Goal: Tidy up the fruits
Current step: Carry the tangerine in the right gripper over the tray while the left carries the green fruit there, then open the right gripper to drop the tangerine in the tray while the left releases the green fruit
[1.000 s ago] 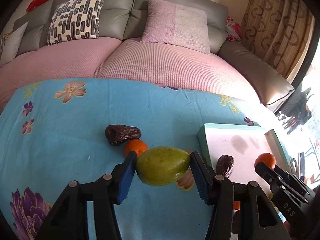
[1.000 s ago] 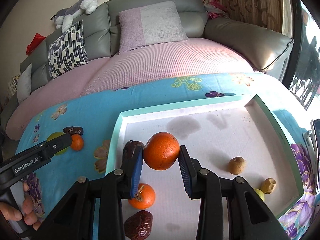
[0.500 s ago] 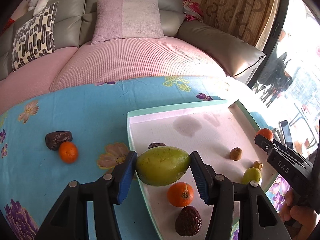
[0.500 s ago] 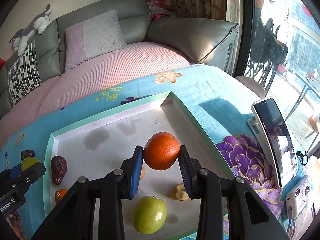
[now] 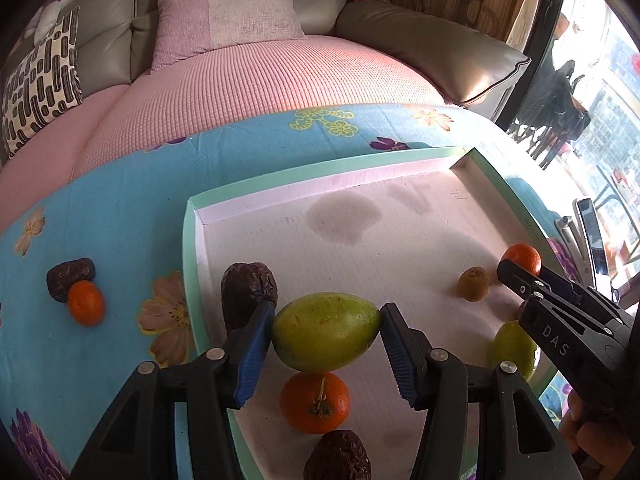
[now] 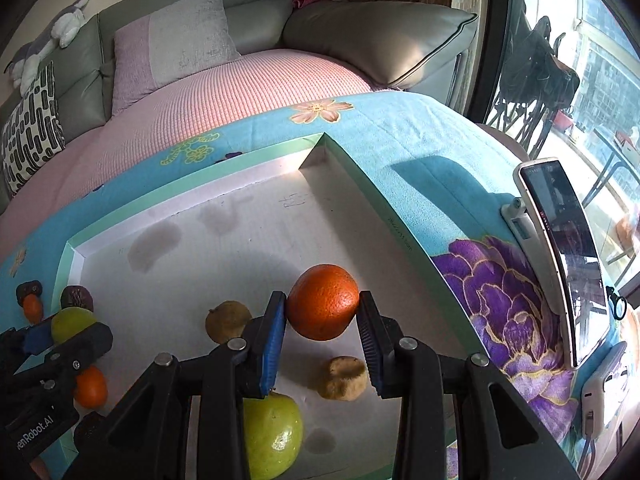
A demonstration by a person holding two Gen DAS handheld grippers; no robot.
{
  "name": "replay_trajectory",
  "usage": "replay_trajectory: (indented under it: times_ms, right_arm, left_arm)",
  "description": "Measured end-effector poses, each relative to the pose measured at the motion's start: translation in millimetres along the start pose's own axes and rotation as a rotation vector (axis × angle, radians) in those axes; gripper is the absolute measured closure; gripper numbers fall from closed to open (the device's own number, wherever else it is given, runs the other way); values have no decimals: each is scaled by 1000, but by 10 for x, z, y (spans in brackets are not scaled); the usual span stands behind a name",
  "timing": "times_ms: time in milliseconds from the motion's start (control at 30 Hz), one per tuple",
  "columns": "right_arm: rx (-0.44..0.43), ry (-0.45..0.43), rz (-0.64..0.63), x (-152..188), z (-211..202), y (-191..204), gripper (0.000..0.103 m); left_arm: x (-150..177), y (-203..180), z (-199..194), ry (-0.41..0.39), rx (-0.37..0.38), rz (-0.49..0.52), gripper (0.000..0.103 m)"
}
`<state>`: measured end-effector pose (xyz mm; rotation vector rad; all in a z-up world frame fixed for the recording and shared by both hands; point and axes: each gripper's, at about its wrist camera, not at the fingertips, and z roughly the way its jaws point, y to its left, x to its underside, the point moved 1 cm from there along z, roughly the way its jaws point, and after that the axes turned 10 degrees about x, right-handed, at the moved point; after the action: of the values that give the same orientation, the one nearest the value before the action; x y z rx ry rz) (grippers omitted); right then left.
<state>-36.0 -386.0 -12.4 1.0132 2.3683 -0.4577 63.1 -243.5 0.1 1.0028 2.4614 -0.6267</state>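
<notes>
- Your left gripper point(image 5: 326, 338) pinches the green mango point(image 5: 325, 332) by its ends, carrying it above the tray point(image 5: 188, 240) near a tangerine point(image 5: 315, 402) and a date point(image 5: 249, 294).
- Your right gripper point(image 6: 322, 326) clamps the orange point(image 6: 323, 302) over the tray's right side, probably to group it there.
- Beyond the tray, a small tangerine point(image 5: 86, 303) and a dark date point(image 5: 70, 278) lie on the cloth, not yet collected.

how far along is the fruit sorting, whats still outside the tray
Mostly done. Already in the tray: a small orange, two dark dates, a kiwi and a green apple. In hand over the tray: the left claw is shut on a green mango, the right claw on a large orange. Left on the cloth: one date and one tangerine.
</notes>
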Motion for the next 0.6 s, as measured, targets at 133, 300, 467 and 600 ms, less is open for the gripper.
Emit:
replay_trajectory:
  times_ms: [133, 300, 467, 600]
  right_arm:
    - [-3, -3, -8, 7, 0, 9, 66]
    - [-11, 0, -1, 5, -6, -6, 65]
    - [2, 7, -8, -9, -2, 1, 65]
    - [10, -2, -15, -23, -53, 0, 65]
  left_arm:
    - [34, 15, 102, 30, -16, -6, 45]
    - [22, 10, 100, 29, -20, -8, 45]
    - [34, -6, 64, 32, -34, 6, 45]
    - [25, -15, -3, 21, -34, 11, 44]
